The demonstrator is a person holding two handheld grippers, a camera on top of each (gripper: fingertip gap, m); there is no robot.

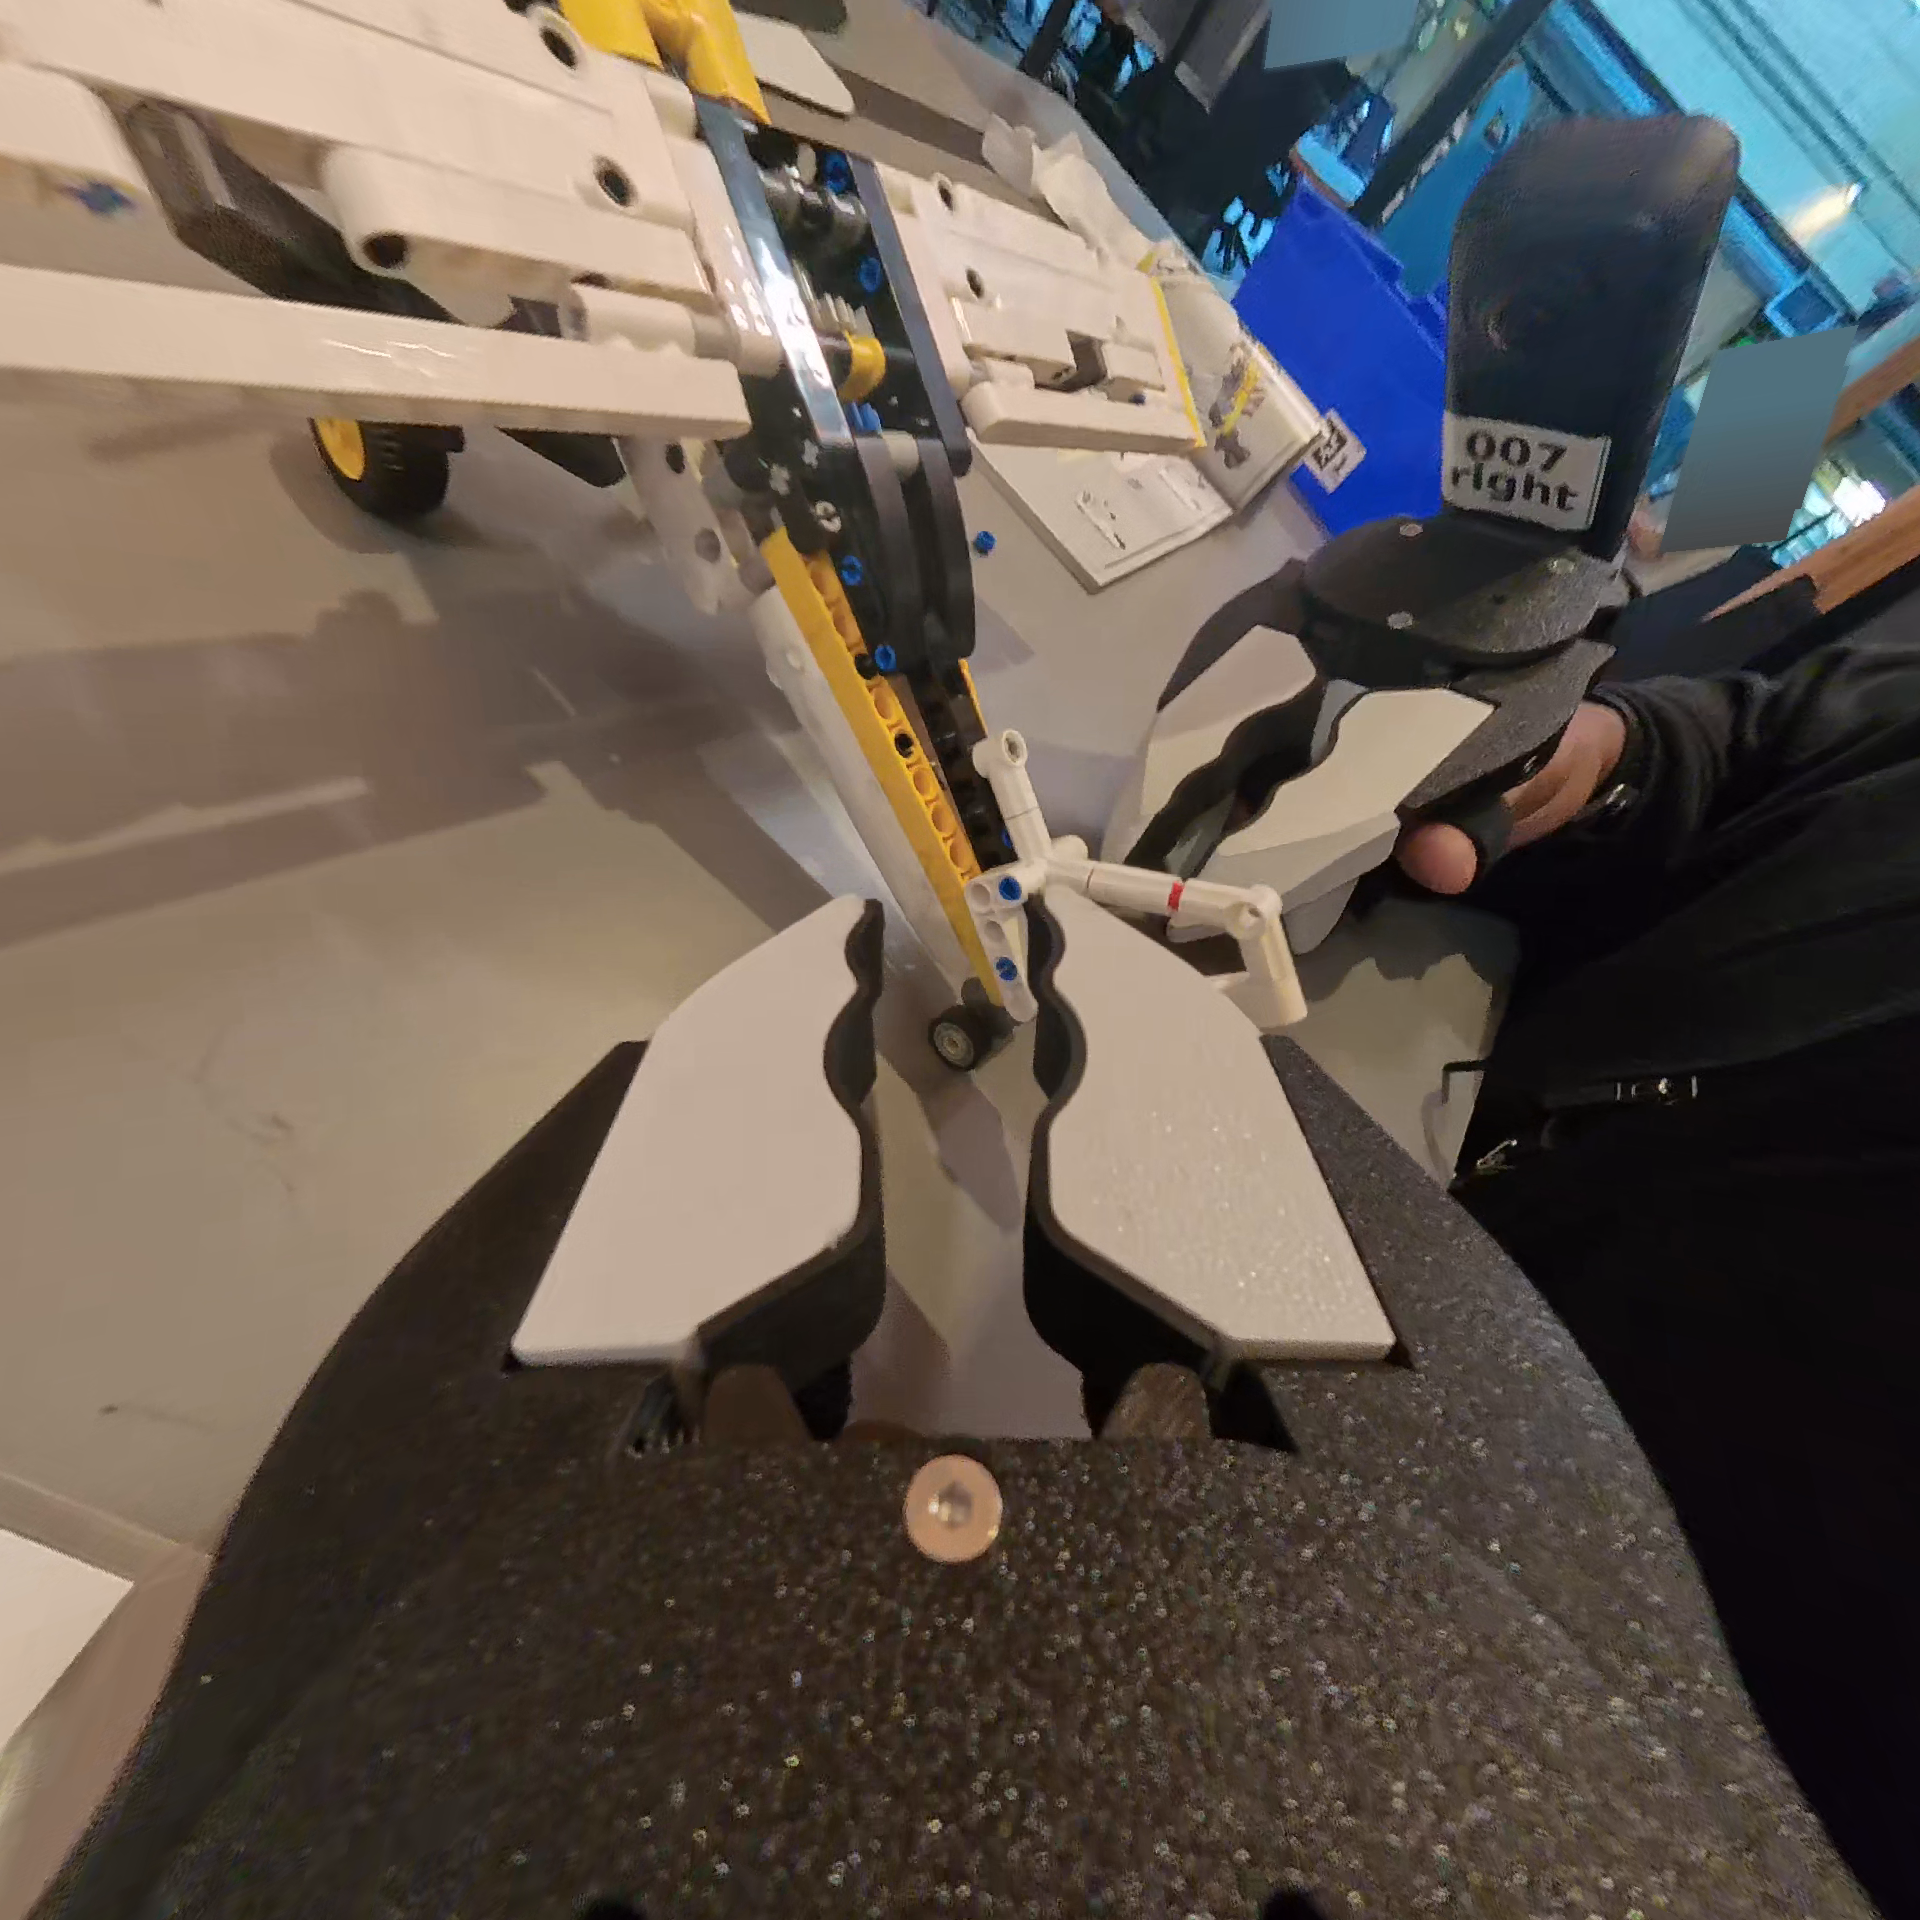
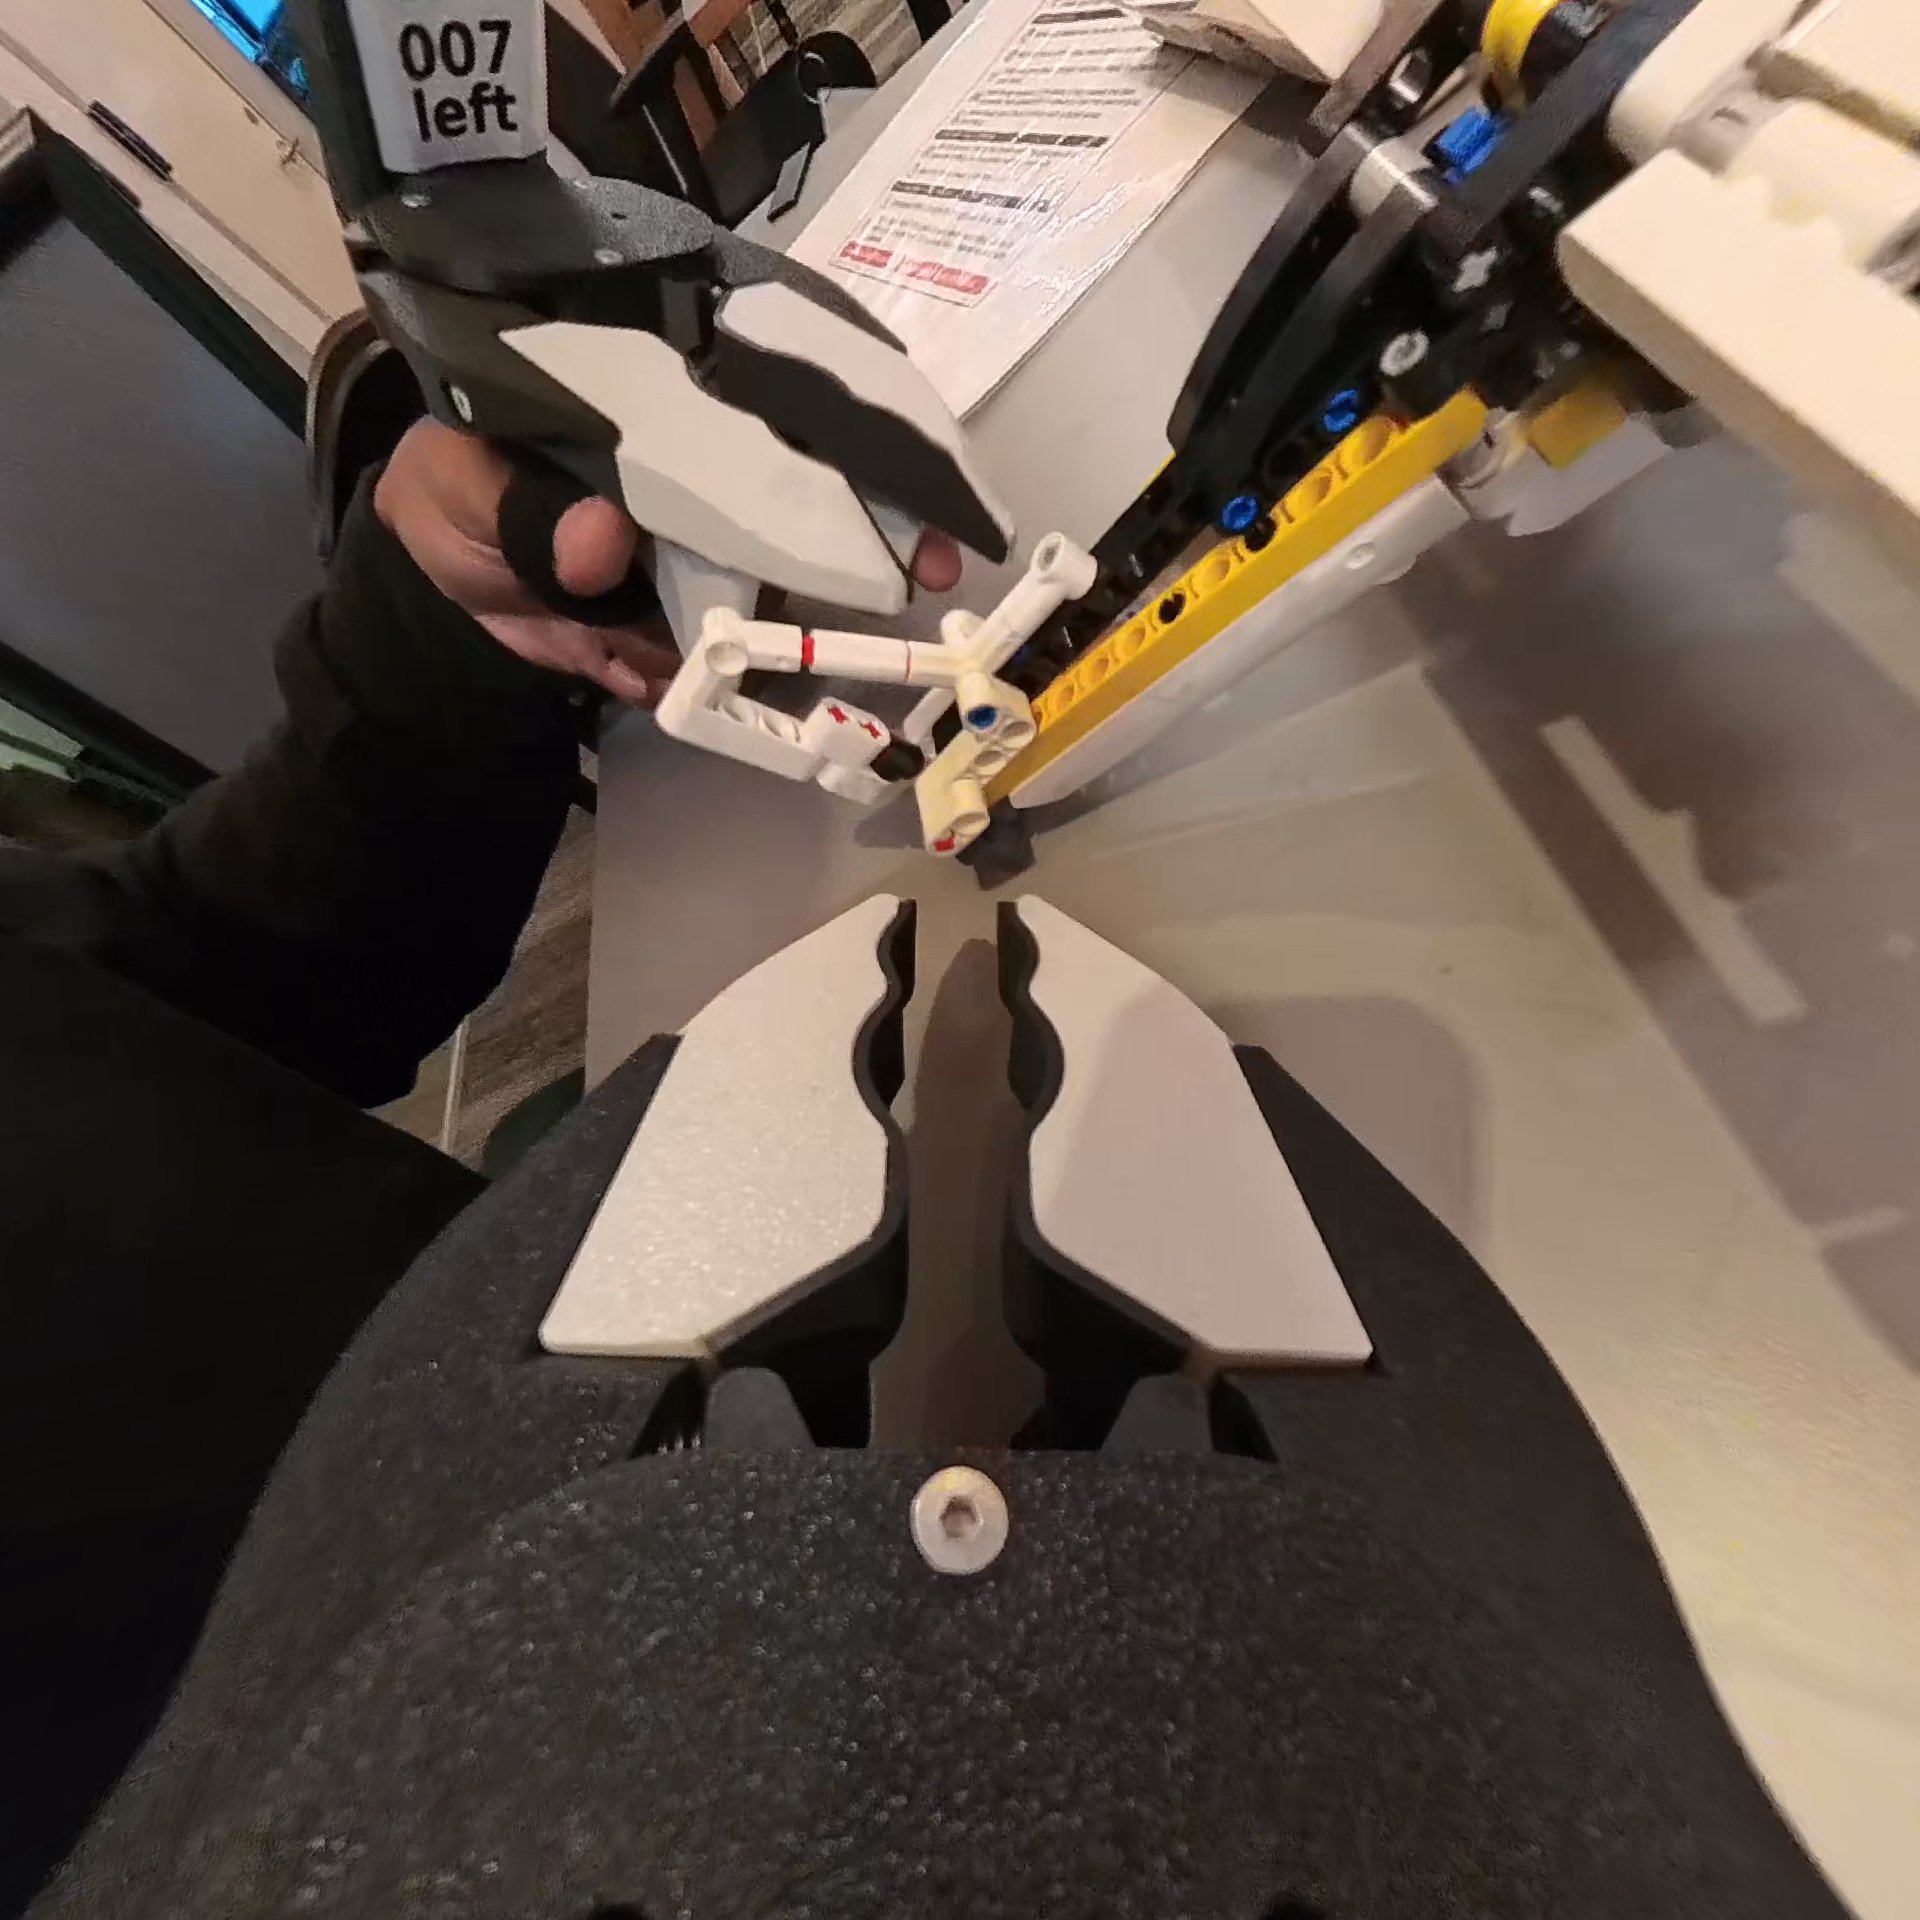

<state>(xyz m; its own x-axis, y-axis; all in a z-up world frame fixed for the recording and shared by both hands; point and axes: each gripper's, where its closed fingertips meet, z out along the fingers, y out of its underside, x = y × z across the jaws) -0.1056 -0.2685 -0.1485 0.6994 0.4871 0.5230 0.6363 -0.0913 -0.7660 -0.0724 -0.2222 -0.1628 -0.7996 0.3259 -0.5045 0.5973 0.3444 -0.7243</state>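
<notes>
**Two hand-held grippers at the tail of a brick-built model**

A white, yellow and black model (image 1: 582,260) is standing on the grey worktop (image 1: 312,1091), its yellow beam (image 1: 883,727) sloping down to a small black wheel (image 1: 953,1039) that is resting on the surface. A white rod assembly (image 1: 1143,888) is branching sideways from the beam's lower end. The left gripper (image 1: 956,935) is straddling that end: its jaws are standing apart, the right finger (image 1: 1060,966) lying against the white connector (image 1: 1006,935), while a gap is showing at the left finger (image 1: 831,966). The right gripper (image 2: 956,914) is hovering just short of the wheel, its jaws standing slightly apart with only bare worktop between them. Printed sheets (image 1: 1143,509) and a blue bin (image 1: 1340,343) are lying beyond the model. A gloved hand (image 1: 1475,821) is holding the right gripper's handle.
</notes>
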